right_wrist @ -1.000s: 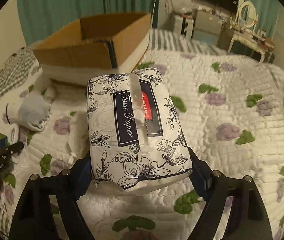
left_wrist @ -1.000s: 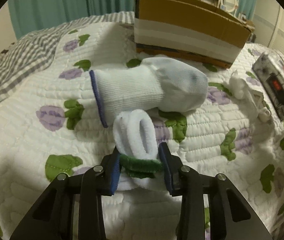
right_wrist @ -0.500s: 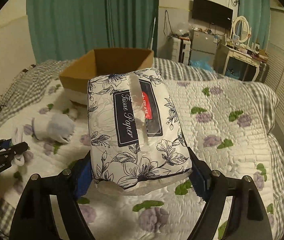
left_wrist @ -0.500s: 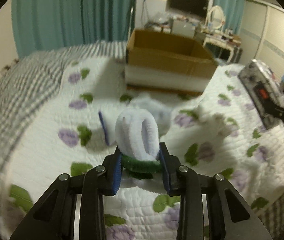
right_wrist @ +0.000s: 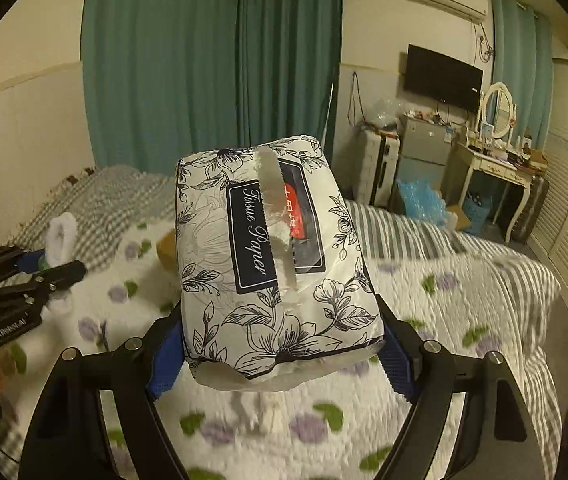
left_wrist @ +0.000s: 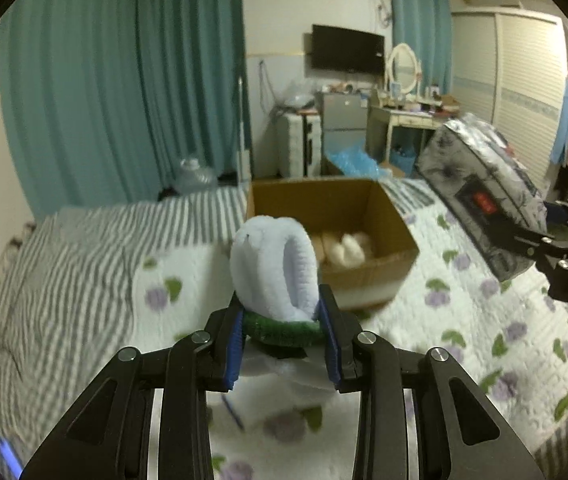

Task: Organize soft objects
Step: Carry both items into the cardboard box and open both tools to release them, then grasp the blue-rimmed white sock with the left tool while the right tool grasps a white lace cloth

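1. our left tool (left_wrist: 281, 340) is clamped on a rolled white sock (left_wrist: 273, 266) with a green band, held up off the bed (left_wrist: 83, 248).
2. our right tool (right_wrist: 281, 346) is clamped on the tissue paper pack (right_wrist: 271, 256), its long axis running away from the camera.
3. the cardboard box (left_wrist: 332, 236) lies straight ahead of the left tool, just beyond the sock, open top toward us, pale soft items already inside; the left tool looks nearer to it.
4. the pack hangs to the box's right, also airborne.
5. compared with 1 second ago, both tools have risen from the quilt; the box interior now shows, and the larger sock has dropped out of view.
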Available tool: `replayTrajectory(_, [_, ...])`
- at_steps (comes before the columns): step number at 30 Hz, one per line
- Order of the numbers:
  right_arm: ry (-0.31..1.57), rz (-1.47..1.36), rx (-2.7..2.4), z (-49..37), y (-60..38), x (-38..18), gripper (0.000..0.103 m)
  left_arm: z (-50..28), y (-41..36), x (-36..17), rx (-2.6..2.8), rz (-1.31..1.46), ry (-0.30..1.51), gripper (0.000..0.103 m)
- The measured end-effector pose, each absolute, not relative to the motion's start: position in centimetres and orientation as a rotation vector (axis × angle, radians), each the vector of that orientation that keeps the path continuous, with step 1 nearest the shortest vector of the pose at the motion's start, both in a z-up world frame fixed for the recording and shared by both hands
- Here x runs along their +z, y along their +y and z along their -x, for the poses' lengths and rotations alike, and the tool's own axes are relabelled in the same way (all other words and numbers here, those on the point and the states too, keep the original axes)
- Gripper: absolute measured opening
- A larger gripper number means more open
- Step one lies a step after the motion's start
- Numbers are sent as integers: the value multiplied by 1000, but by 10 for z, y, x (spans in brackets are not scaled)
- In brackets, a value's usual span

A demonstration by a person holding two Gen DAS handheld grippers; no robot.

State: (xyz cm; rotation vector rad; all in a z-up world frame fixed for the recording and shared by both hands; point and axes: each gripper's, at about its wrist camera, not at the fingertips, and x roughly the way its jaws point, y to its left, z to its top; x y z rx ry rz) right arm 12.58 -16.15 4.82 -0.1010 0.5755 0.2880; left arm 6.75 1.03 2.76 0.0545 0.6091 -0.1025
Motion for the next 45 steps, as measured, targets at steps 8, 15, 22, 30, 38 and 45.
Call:
replayTrajectory(8, [551, 98, 298, -200, -138, 61, 82, -140, 0, 41, -131, -110, 574, 32])
replayTrajectory(15, [603, 100, 290, -270, -125, 30, 82, -214, -9, 17, -157, -143, 587, 32])
replayTrajectory(22, [644, 83, 315, -323, -118, 0, 84, -253, -12, -16, -186, -187, 588, 38])
replayTrajectory(30, [624, 54, 301, -336, -124, -5, 98, -266, -10, -31, -146, -214, 582, 79])
replayTrajectory(38, [539, 54, 289, -287, -136, 43, 100, -232, -7, 7, -101, -200, 509, 79])
replayTrajectory(45, [453, 107, 303, -211, -143, 105, 102, -164, 3, 68, -106, -186, 419, 97])
